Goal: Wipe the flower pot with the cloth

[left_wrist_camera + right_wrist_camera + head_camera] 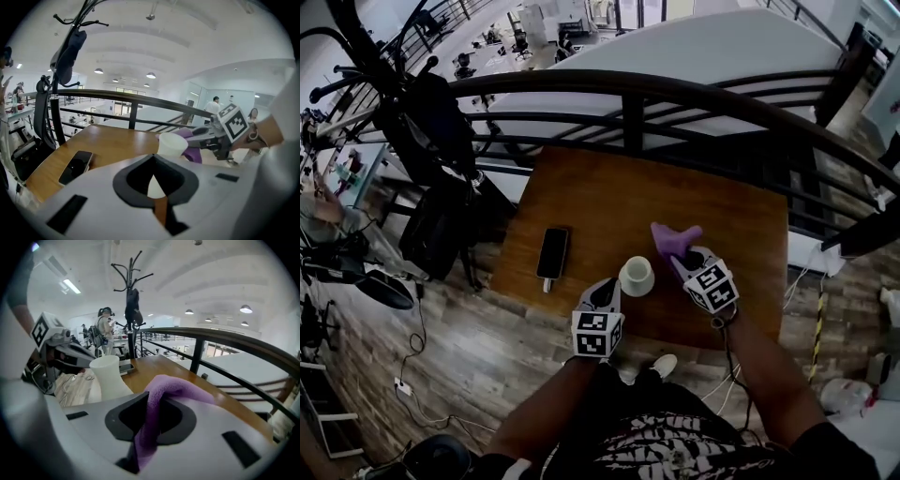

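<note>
A small white flower pot (637, 276) stands upright near the front edge of the wooden table (581, 187). My right gripper (677, 255) hovers just right of the pot, shut on a purple cloth (673, 238) that sticks up past its tips. In the right gripper view the cloth (178, 387) runs between the jaws, and the pot (108, 376) is at the left. My left gripper (608, 289) hangs just front-left of the pot with its jaws together and nothing in them. In the left gripper view the pot (171, 144) is straight ahead, apart from the tips.
A dark phone (553, 251) lies flat on the table left of the pot. A curved black railing (628, 94) borders the table's far side, with a drop behind it. A coat rack (422, 122) hung with dark bags stands at the left.
</note>
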